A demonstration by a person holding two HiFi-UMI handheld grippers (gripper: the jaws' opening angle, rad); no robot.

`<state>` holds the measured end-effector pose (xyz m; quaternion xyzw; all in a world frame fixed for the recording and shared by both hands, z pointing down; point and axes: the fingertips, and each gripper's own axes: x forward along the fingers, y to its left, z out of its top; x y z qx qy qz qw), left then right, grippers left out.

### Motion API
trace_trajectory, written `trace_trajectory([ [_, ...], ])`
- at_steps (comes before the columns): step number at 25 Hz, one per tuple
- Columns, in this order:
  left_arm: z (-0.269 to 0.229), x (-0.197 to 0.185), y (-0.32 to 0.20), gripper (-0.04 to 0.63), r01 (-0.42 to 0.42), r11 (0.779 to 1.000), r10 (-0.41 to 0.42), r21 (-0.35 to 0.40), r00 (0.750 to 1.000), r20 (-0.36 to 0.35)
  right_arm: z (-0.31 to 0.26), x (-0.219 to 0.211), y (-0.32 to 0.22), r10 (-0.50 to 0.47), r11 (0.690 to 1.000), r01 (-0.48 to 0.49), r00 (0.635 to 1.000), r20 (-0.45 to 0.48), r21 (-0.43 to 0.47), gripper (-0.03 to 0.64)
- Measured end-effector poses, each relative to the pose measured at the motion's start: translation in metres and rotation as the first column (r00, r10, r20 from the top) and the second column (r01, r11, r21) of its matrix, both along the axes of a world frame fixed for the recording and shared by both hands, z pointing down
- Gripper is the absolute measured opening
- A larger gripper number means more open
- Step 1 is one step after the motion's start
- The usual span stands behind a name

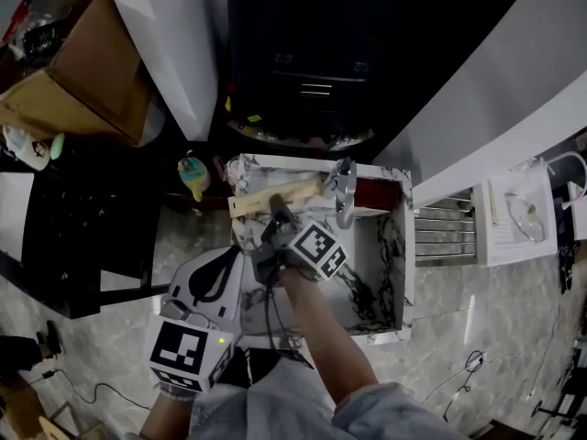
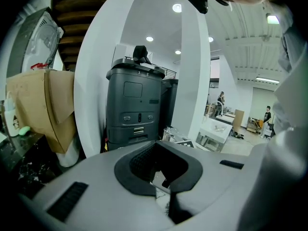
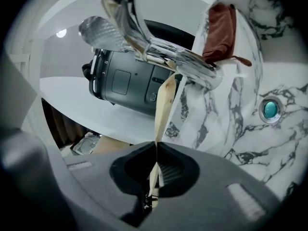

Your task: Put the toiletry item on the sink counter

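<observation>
A flat tan toiletry item (image 1: 275, 197) lies level over the back edge of the marble sink counter (image 1: 390, 333), just left of the chrome faucet (image 1: 344, 195). My right gripper (image 1: 275, 213) is shut on its near edge. In the right gripper view the item (image 3: 163, 105) shows edge-on, rising from the closed jaws (image 3: 156, 150) toward the faucet (image 3: 144, 42). The basin drain (image 3: 269, 109) is at the right. My left gripper (image 1: 217, 275) hangs low beside the sink's left front, away from the item. Its jaws (image 2: 166, 189) look closed with nothing between them.
A dark red cloth (image 1: 376, 192) sits at the counter's back right corner. Behind the sink stands a black machine (image 1: 312, 71). A cardboard box (image 1: 83, 71) and a black table (image 1: 73, 227) are on the left, a white table with papers (image 1: 518, 214) on the right. Cables lie on the floor.
</observation>
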<state>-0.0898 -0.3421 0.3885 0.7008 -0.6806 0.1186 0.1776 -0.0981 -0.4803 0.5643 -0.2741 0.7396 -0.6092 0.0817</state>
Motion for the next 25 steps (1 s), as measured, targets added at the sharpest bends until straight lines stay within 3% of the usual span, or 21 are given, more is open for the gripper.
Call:
trace_trajectory([
  [12,0.012,0.003,-0.013,0.005,0.027,0.999,-0.029,-0.038,0.999,-0.034,0.033,-0.001,-0.026,0.141,0.982,-0.129,0.986,0.085,-0.136,0.002],
  [25,0.021,-0.01,-0.004,0.005,0.066,0.996,-0.067,-0.052,0.997,-0.023,0.049,-0.013,-0.042,0.18,0.973,-0.165,0.98,0.085,-0.163,0.014],
])
